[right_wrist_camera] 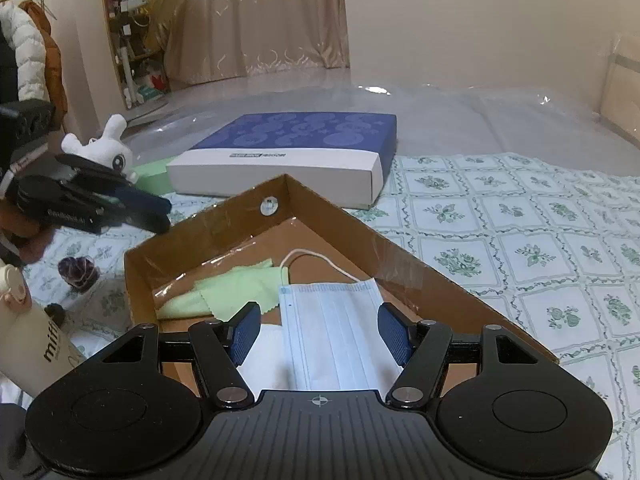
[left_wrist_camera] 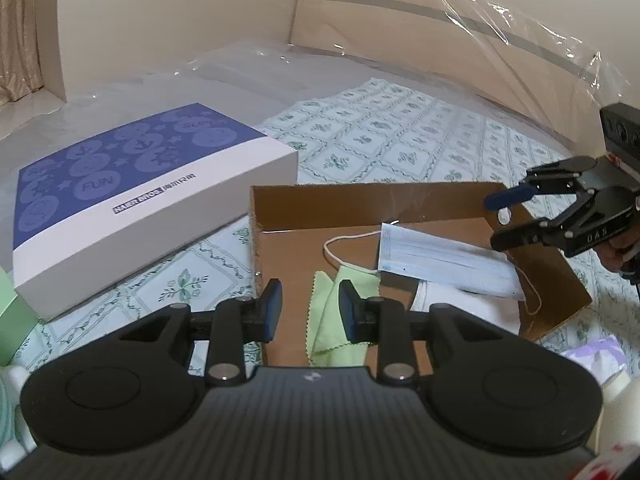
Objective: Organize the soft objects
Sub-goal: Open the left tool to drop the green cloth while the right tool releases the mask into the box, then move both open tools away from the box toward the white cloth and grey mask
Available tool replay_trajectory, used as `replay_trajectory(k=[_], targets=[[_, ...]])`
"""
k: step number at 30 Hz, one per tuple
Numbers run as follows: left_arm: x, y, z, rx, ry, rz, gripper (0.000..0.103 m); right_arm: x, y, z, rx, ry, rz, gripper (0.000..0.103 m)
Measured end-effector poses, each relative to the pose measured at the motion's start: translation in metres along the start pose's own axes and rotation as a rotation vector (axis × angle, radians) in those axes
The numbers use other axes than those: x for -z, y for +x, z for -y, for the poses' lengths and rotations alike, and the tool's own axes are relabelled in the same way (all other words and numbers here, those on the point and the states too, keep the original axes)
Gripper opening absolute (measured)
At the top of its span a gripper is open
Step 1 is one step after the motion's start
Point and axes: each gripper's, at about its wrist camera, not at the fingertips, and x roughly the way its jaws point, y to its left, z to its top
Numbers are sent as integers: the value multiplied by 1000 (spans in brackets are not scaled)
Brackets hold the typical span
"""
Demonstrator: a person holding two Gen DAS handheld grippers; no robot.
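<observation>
A: Cardboard tray (left_wrist_camera: 280, 216) on the patterned bedsheet (left_wrist_camera: 400, 136), left wrist view. Inside it: face mask (left_wrist_camera: 448, 264), green cloth (left_wrist_camera: 344, 312), something white under the mask, not identifiable. Left gripper (left_wrist_camera: 310, 310) low at the tray's near edge, jaws partly apart, nothing between them; the green cloth lies just beyond the pads.

B: And the other one?

A: Right gripper (left_wrist_camera: 496, 220) at the tray's far right side, above the mask's end, fingers spread, carrying nothing. Blue-and-white box (left_wrist_camera: 156, 196) just beside the tray's left wall.

B: Right wrist view?

A: Same tray (right_wrist_camera: 208, 232), seen from the other side. Right gripper (right_wrist_camera: 320, 334) wide open, mask (right_wrist_camera: 332, 320) lying flat between and below the fingers; contact cannot be confirmed. Green cloth (right_wrist_camera: 228, 284) crumpled to the mask's left, its ear loop (right_wrist_camera: 312, 258) curling toward the far corner. Left gripper (right_wrist_camera: 160, 214) over the tray's left wall, empty. Plush toy (right_wrist_camera: 108, 148), white bottle (right_wrist_camera: 36, 344) and a small dark purple object (right_wrist_camera: 78, 274) still outside the tray.

B: Handling?

A: Judgement only: mask very light, limp, pleated; will sag and may slip from a shallow pinch. Take it across the folded body near one short edge, not by the loop. Cloth equally soft; pinch a raised fold. Plush is springy, so grip the body, not an ear.
</observation>
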Motion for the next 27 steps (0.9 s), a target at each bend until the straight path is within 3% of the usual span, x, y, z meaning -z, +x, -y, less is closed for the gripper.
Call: replay_trajectory(k=[8,16,27], targets=[[9,-29,-3,-71,-6,-3,27,5,-14,-8,25,-31,-20,65],[49,-82,0,-193,-44,-60,27,31,-53,-11,84,-75,-61,65],[113,-162,61,-324,-105,-67,27,92,-136,-30,105,-70,-65,65]])
